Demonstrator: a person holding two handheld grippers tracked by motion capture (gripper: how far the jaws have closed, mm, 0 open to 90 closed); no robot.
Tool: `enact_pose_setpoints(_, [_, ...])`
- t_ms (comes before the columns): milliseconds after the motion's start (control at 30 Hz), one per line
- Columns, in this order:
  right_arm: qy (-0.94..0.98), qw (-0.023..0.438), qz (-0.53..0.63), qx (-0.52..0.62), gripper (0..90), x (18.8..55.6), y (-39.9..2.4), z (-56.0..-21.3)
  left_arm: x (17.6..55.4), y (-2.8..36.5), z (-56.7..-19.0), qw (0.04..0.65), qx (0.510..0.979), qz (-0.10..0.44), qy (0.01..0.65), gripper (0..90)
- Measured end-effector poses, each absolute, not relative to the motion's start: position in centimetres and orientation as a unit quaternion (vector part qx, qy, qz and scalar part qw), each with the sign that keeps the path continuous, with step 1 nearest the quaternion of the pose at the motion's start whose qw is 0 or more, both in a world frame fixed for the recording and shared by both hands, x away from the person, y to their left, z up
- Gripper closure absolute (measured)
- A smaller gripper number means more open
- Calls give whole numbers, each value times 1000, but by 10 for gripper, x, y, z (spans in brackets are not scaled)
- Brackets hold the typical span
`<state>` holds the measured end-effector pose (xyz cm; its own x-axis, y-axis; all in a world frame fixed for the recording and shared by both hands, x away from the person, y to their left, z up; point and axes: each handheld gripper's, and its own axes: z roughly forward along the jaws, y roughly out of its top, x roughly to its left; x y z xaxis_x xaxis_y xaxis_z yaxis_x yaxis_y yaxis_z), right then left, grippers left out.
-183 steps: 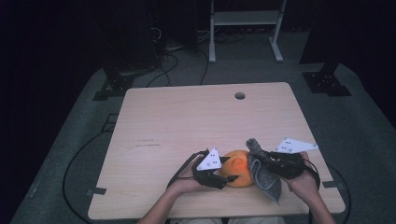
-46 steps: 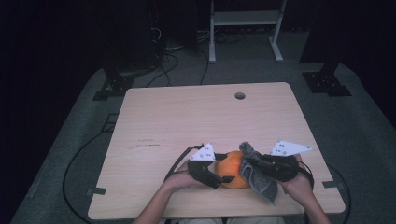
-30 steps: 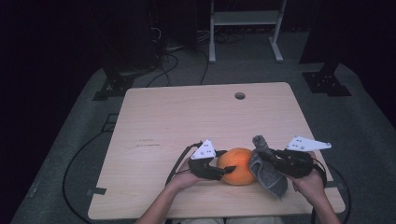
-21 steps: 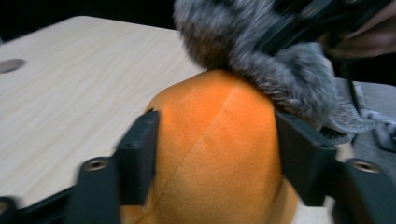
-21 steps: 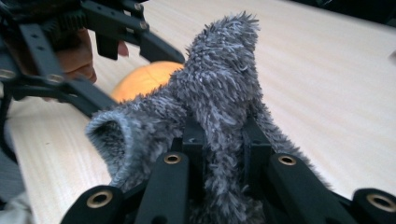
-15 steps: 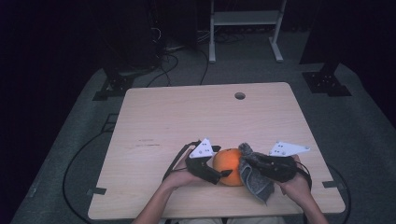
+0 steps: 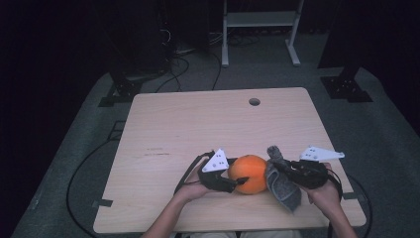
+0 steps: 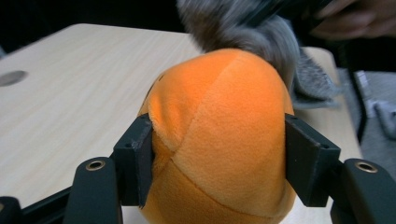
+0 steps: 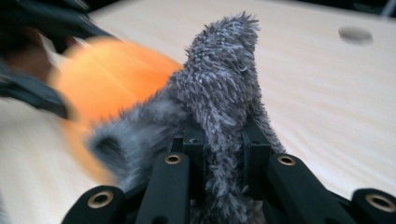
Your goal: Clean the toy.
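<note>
We see a round orange plush ball point(image 7: 249, 173) resting on the pale wooden table point(image 7: 198, 124), near the table's front edge and well apart from the small round hole point(image 7: 254, 101) at the far side; our left gripper point(image 7: 233, 184) comes at the ball from its left, and in the left gripper view the two black jaws stand on either flank of the ball point(image 8: 219, 140), their pads touching the fabric and denting it slightly; those jaws have just been closing, with the ball between them. Our right gripper point(image 7: 281, 168) sits just to the right of the ball, its jaws pinched together on a shaggy grey cloth point(image 7: 282, 181); in the right gripper view the cloth point(image 9: 224, 107) rises as a tuft between the clamped jaws and leans against the ball point(image 9: 107, 79), which is blurred there; the cloth's loose end hangs down on the table beside the ball, toward the front edge.
</note>
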<state>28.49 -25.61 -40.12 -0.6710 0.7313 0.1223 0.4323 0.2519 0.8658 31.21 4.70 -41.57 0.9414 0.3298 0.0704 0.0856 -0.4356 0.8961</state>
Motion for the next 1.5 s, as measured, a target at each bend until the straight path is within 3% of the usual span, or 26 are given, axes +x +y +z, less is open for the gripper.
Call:
enact_pose_setpoints(167, [785, 150, 510, 319, 756, 274, -226, -381, 308, 44, -411, 505, 845, 129, 124, 346])
enact_pose_setpoints(333, [796, 130, 491, 330, 751, 283, -221, -403, 305, 43, -412, 503, 851, 113, 102, 325])
enact_pose_setpoints(567, [799, 131, 481, 337, 752, 283, -227, -410, 317, 50, -419, 517, 843, 89, 117, 86])
enact_pose_setpoints(733, [801, 136, 475, 338, 751, 283, -228, -412, 321, 46, -431, 517, 845, 67, 123, 56])
enact_pose_setpoints(1000, [797, 148, 465, 356, 751, 289, -235, -417, 315, 54, -426, 526, 846, 39, 77, 217])
enact_pose_setpoints(1100, [793, 149, 464, 366, 751, 291, -238, -419, 317, 51, -428, 519, 848, 58, 91, 174])
enact_pose_setpoints(1167, [793, 150, 463, 366, 751, 290, -238, -419, 319, 42, -433, 500, 857, 62, 105, 70])
enact_pose_setpoints(1200, [794, 151, 463, 363, 751, 290, -238, -419, 319, 41, -437, 504, 856, 58, 104, 60])
enact_pose_setpoints(1233, [795, 153, 461, 363, 751, 290, -238, -419, 318, 40, -438, 508, 853, 60, 103, 76])
enact_pose_setpoints(1333, [793, 153, 462, 368, 753, 290, -239, -417, 316, 44, -432, 511, 849, 78, 105, 265])
enact_pose_setpoints(1500, [772, 161, 504, 352, 754, 281, -241, -391, 313, 48, -417, 501, 851, 112, 105, 332])
